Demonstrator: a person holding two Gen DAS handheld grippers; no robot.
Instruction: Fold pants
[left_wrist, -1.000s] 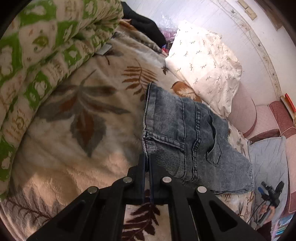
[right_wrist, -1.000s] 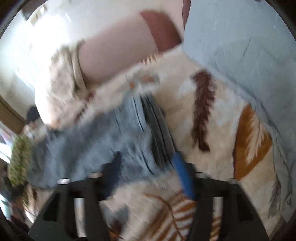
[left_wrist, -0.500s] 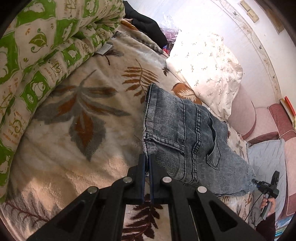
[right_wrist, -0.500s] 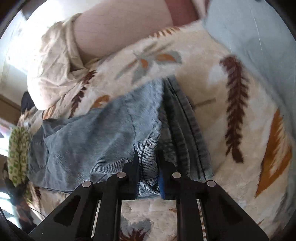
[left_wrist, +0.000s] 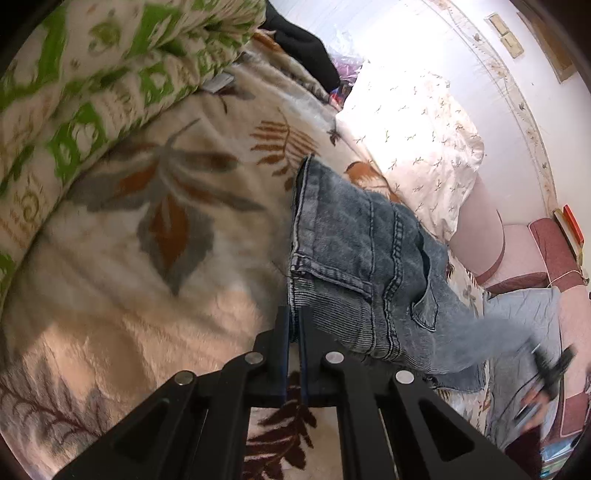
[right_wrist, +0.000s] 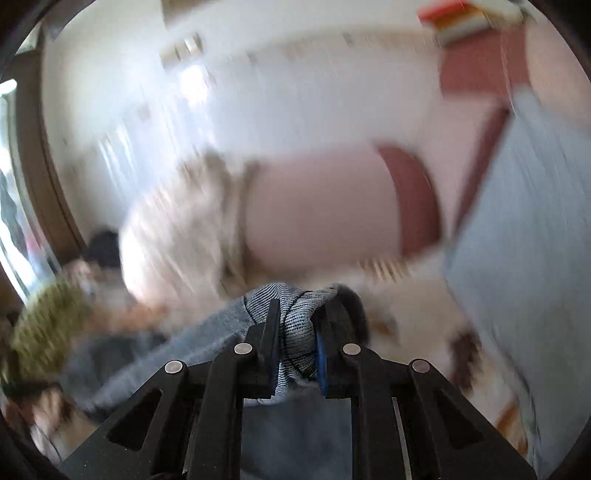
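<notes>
Though blur hides the room, both grippers (left_wrist: 291, 325) (right_wrist: 295, 332) clamp the jeans (left_wrist: 362, 258).

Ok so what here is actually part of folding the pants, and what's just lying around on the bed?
Part of the job:
- denim pants
- left gripper, shut on the pants' waistband corner
- right gripper, shut on a bunch of the denim

Just lying about:
- leaf-print blanket
- green-patterned quilt
- white pillow
- black garment

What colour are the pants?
Faded blue-grey denim pants, clearest in the left wrist view.
</notes>
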